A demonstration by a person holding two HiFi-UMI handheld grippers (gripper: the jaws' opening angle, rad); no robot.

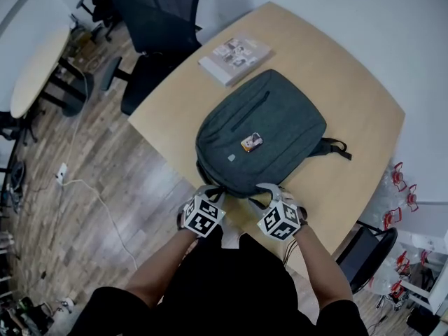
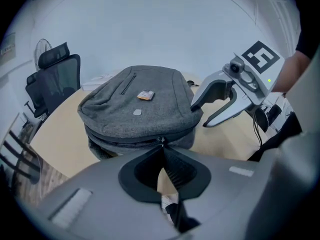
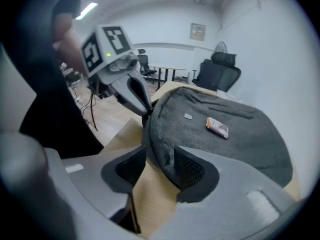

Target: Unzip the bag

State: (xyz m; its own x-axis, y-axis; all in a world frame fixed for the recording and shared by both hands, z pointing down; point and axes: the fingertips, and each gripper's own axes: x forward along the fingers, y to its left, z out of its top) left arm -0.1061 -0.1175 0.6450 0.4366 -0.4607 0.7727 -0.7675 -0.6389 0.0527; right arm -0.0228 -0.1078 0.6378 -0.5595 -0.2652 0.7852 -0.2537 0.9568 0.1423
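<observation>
The bag [image 1: 262, 135] lies flat on the table [image 1: 350, 110], with its zipped edge toward you at 6 o'clock. Your left gripper [image 1: 213, 190] is at the bag's 7 o'clock, its jaws closed on the zip pull [image 2: 160, 140]. Your right gripper [image 1: 268, 190] is at the bag's 6 o'clock. Its jaws are apart, with the bag's rounded edge between them, not clamped. A booklet [image 1: 234, 59] lies at the bag's 11 o'clock.
</observation>
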